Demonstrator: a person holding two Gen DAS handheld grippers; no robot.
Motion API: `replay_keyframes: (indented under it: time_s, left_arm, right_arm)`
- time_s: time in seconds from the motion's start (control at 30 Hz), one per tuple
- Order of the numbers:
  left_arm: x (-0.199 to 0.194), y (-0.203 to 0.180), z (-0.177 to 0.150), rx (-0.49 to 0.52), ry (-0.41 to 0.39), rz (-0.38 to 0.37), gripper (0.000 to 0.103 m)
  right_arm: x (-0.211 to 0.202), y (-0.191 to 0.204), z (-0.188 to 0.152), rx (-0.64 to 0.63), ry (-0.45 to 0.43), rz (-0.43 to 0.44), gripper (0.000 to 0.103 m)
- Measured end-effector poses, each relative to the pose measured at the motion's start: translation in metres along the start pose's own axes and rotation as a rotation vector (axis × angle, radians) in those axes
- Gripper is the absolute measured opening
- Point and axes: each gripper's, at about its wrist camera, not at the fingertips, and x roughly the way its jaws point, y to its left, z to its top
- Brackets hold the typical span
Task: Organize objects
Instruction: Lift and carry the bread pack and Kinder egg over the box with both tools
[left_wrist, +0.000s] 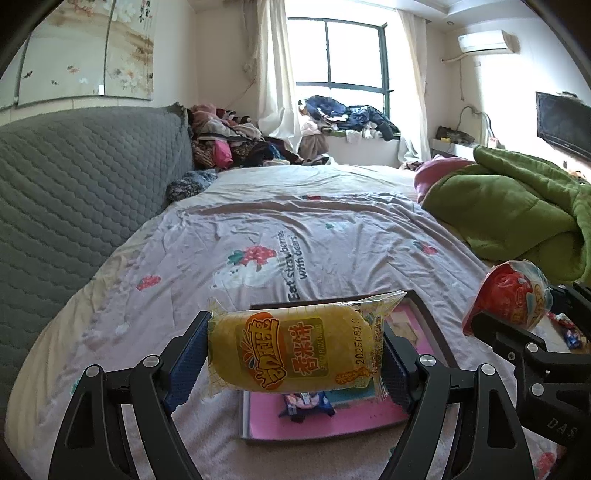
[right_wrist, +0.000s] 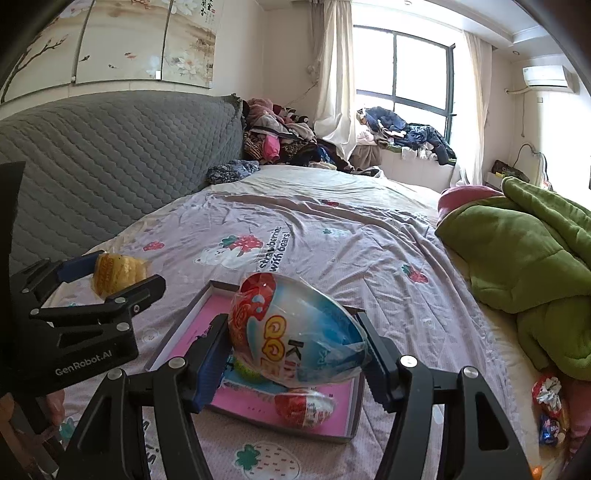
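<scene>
Over the strawberry-print bed sheet (left_wrist: 229, 206), your left gripper (left_wrist: 295, 354) is clamped on a yellow rice-cracker packet (left_wrist: 291, 350), its long axis crosswise between the pads. Your right gripper (right_wrist: 295, 343) clamps a large egg-shaped toy pack (right_wrist: 295, 328), jaws wide around it. The pink-lined tray (right_wrist: 207, 321) lies directly below and ahead of both, with the right gripper looking nearer its centre.
</scene>
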Motion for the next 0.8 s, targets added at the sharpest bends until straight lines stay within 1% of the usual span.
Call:
replay_keyframes:
  time_s: [0.1, 0.3, 0.53, 0.8]
  left_arm:
    - [0.006, 0.001, 0.004, -0.006, 0.0, -0.001, 0.083]
    - [0.024, 0.0, 0.001, 0.0, 0.012, -0.001, 0.083]
    - [0.053, -0.003, -0.012, 0.018, 0.048, 0.002, 0.083]
    - [0.084, -0.006, -0.03, 0.028, 0.087, -0.005, 0.083]
  right_arm:
    - [0.007, -0.002, 0.004, 0.001, 0.002, -0.006, 0.065]
    - [0.022, -0.003, 0.006, 0.003, 0.006, -0.01, 0.065]
    - [0.045, -0.007, 0.0, 0.017, 0.035, -0.015, 0.065]
    - [0.075, -0.013, -0.017, 0.027, 0.084, -0.02, 0.065]
